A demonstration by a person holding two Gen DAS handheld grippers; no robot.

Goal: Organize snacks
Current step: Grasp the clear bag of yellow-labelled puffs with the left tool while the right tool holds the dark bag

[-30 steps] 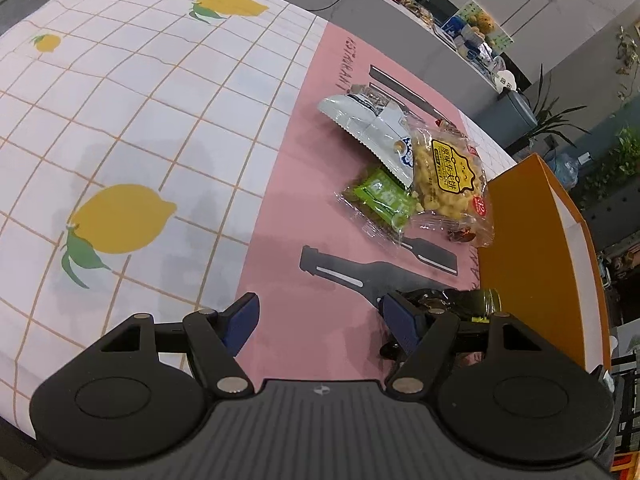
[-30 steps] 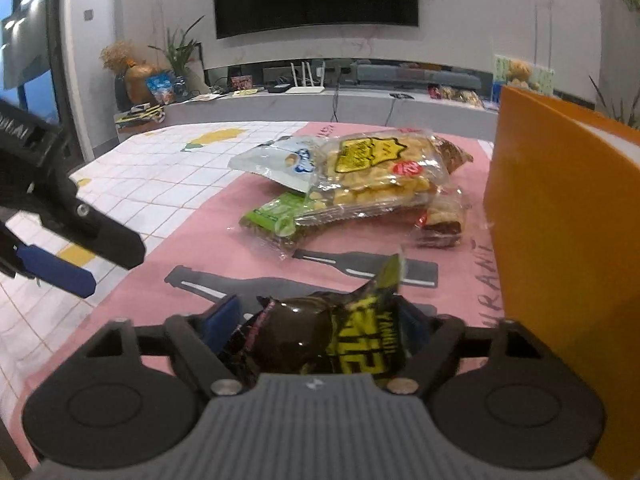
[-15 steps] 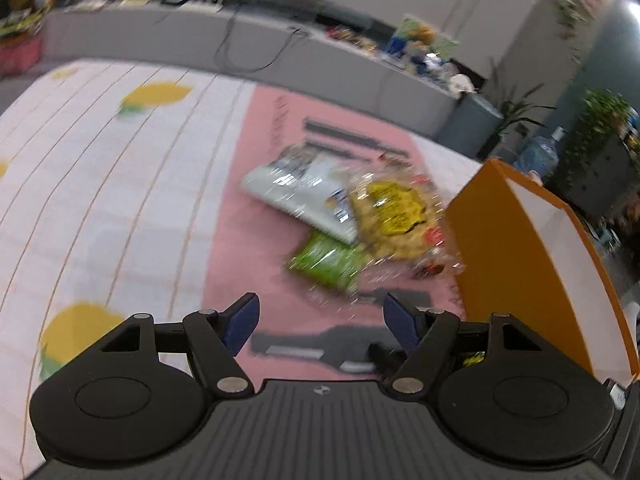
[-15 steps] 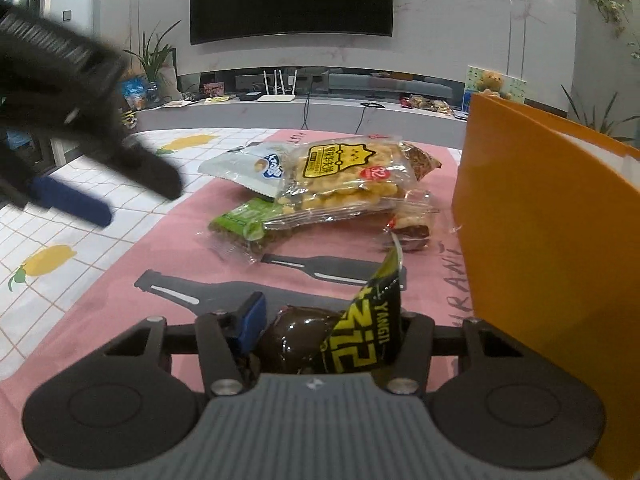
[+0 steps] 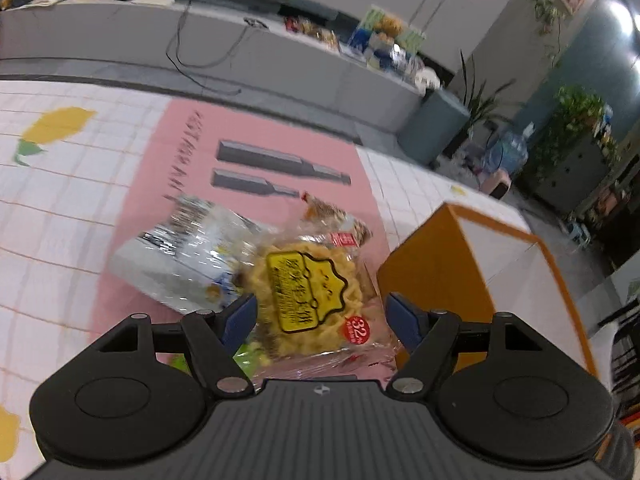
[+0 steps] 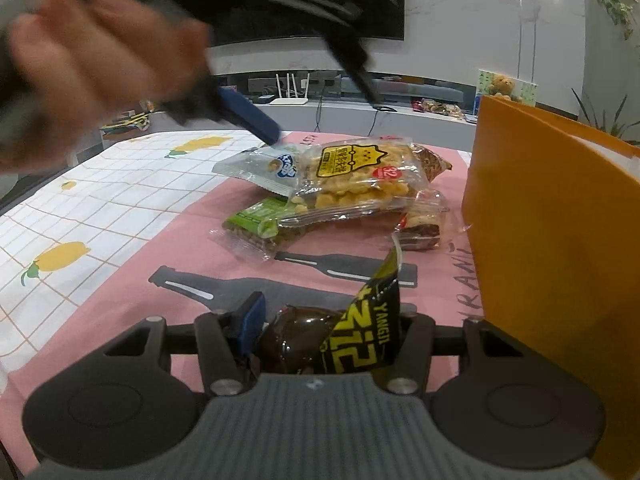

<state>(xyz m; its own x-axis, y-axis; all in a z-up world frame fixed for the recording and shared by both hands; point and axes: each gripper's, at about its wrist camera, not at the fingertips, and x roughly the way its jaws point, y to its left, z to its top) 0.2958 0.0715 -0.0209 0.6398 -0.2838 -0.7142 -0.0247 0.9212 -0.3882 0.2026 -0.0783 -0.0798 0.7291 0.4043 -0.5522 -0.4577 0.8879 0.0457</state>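
My left gripper (image 5: 320, 312) is open and hovers just above a clear bag of yellow snacks (image 5: 308, 300), which lies on a silver-white packet (image 5: 180, 256) and a green packet (image 5: 248, 356). My right gripper (image 6: 328, 332) is shut on a dark brown and yellow packet (image 6: 332, 340), held low above the pink mat beside the orange box (image 6: 552, 240). In the right wrist view the left gripper (image 6: 304, 92) and the hand holding it hang above the snack pile: the yellow bag (image 6: 356, 180), silver-white packet (image 6: 260, 170), green packet (image 6: 260, 220) and a small brown snack (image 6: 420, 228).
The orange box (image 5: 480, 280) stands open at the right edge of the table. The lemon-print cloth (image 5: 60, 200) covers the table to the left of the pink mat (image 5: 192, 152). A grey counter with clutter runs behind the table.
My left gripper has swung forward and to the right over the snack pile, still open. My right gripper has lifted slightly and keeps its hold on the dark packet.
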